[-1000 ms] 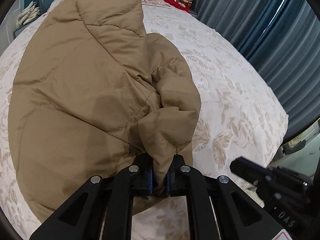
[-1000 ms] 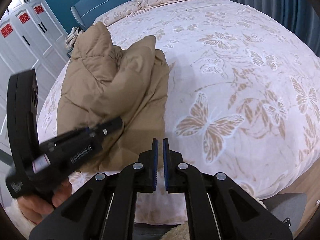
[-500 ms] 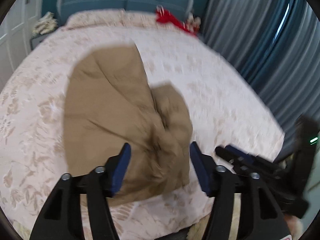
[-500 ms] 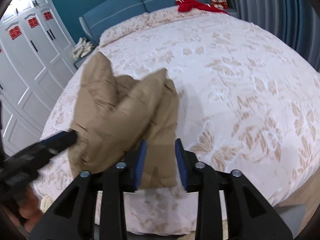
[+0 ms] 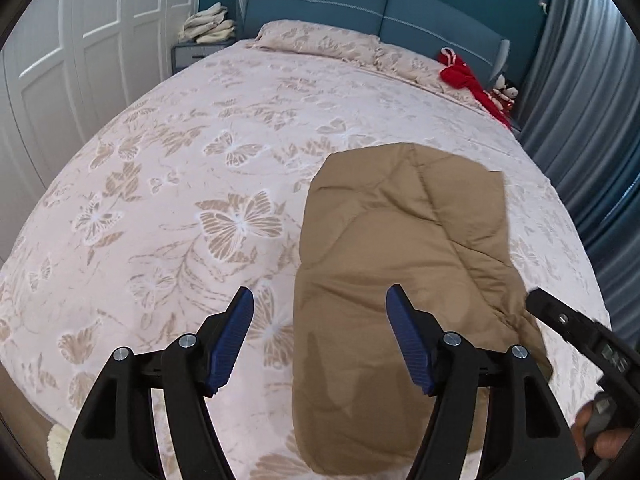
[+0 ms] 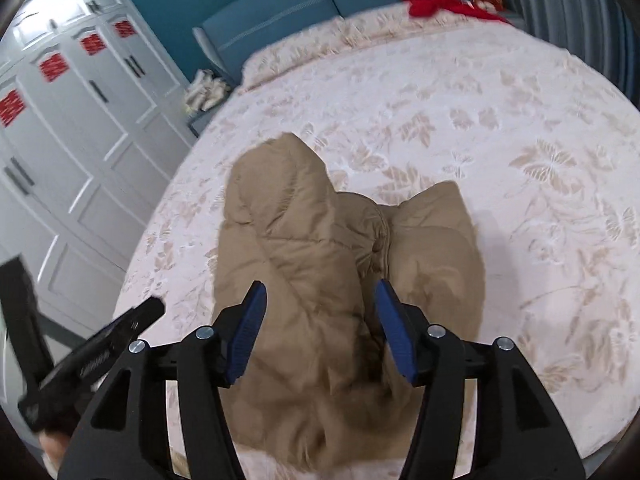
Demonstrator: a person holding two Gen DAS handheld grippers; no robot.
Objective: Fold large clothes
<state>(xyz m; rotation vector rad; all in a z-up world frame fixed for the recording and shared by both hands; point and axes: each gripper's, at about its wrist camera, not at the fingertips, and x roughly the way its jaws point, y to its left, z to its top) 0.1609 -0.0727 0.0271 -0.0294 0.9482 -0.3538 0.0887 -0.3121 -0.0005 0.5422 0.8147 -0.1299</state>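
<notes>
A tan quilted jacket (image 5: pixel 404 264) lies folded on the butterfly-patterned bedspread (image 5: pixel 200 184), near the bed's front edge. My left gripper (image 5: pixel 320 340) hangs open above the bed, its blue pads (image 5: pixel 234 340) wide apart and holding nothing; the jacket lies below its right finger. In the right wrist view the jacket (image 6: pixel 320 248) looks lumpy, with a hood-like bulge at its far end. My right gripper (image 6: pixel 320 332) is above the jacket's near part, its jaws opening, nothing pressed between them. Each view shows the other gripper at its edge, held by a hand (image 5: pixel 600 432).
White wardrobe doors (image 6: pixel 72 128) stand to the left. A blue headboard (image 5: pixel 360 8) and pillows (image 5: pixel 320 40) are at the far end, with a red garment (image 5: pixel 464 76) and small soft toys (image 5: pixel 505 92) at the far right. Grey-blue curtains (image 5: pixel 592 120) line the right side. Folded pale cloths (image 5: pixel 208 28) sit on a nightstand.
My left gripper let go of the jacket's edge, opened wide and pulled back and up. My right gripper went from shut to open and moved over the jacket. The jacket now lies flat.
</notes>
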